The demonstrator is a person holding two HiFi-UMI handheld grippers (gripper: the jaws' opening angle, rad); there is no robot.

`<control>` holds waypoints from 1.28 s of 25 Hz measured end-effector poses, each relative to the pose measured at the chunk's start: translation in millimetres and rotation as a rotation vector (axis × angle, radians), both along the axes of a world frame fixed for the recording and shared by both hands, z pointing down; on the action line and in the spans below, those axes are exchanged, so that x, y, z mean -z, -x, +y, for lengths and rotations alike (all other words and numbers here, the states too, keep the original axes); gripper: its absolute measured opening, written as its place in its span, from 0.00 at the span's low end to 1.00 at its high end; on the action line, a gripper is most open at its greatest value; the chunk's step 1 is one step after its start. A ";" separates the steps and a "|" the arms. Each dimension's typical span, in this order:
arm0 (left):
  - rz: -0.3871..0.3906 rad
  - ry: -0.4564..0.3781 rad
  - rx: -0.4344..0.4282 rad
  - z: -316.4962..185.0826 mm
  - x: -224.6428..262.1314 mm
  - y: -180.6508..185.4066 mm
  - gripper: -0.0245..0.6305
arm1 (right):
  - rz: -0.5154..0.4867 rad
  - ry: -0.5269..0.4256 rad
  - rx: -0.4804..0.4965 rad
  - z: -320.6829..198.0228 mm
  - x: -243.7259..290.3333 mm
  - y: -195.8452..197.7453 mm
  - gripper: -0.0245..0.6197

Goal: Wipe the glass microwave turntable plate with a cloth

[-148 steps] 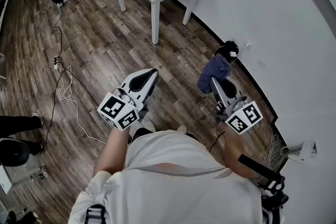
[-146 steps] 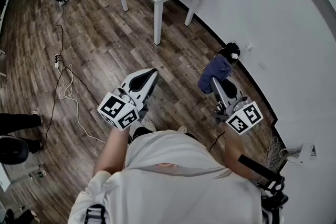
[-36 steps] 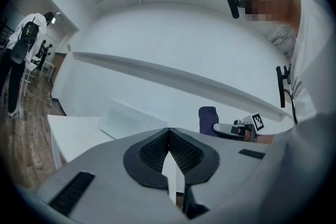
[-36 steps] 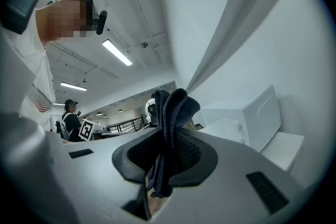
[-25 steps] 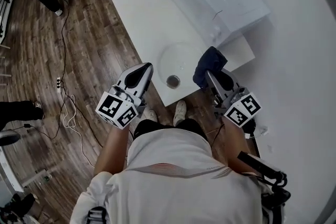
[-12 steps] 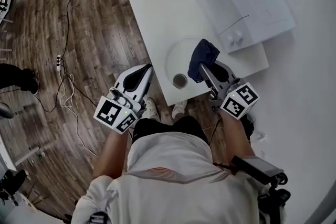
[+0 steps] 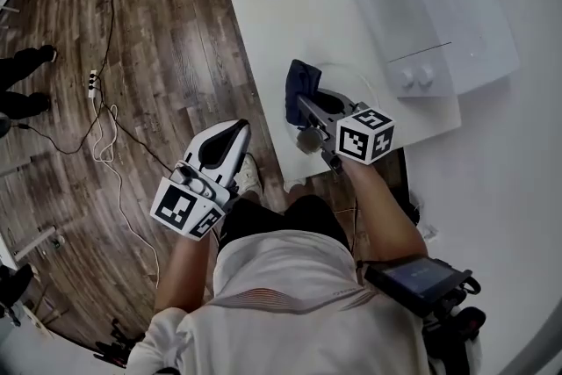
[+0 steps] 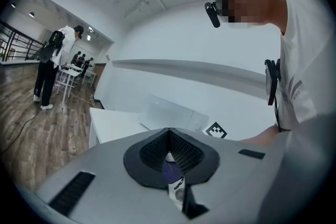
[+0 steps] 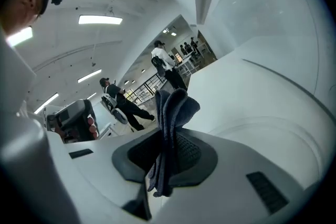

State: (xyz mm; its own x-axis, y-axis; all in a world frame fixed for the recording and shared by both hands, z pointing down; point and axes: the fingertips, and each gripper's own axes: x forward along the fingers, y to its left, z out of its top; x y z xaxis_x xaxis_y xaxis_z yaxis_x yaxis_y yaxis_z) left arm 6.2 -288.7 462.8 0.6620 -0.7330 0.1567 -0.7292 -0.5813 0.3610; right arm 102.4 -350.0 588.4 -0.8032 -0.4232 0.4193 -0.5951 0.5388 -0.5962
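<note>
The glass turntable plate (image 7: 358, 83) lies near the front edge of the white table (image 7: 281, 4), mostly hidden under my right gripper. My right gripper (image 7: 299, 101) hovers over the plate's left part, shut on a dark blue cloth (image 7: 301, 83) that sticks out past its tips. In the right gripper view the cloth (image 9: 170, 113) stands folded between the jaws, with the plate's rim (image 9: 273, 136) curving below. My left gripper (image 7: 230, 132) hangs over the wooden floor left of the table, jaws together with nothing in them (image 8: 169, 136).
A white microwave (image 7: 430, 4) stands on the table behind the plate. A power strip and white cables (image 7: 95, 92) trail over the floor at the left, near a person's feet (image 7: 22, 66). People stand far off in both gripper views.
The view has closed in on the table. My right gripper has swung left with the cloth over the plate. The left gripper stays off the table's left side.
</note>
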 end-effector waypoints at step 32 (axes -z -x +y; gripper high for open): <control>0.071 0.084 -0.085 -15.3 -28.7 -30.8 0.05 | 0.409 0.239 -0.180 -12.2 -75.2 -159.4 0.13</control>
State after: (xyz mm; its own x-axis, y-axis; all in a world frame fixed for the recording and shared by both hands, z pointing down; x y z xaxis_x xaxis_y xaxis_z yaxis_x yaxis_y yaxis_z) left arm 36.9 -304.0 491.6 0.7327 -0.6602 0.1654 -0.6494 -0.6055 0.4601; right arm 261.8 -362.1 663.5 -0.4758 -0.3937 0.7865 -0.8768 0.2833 -0.3886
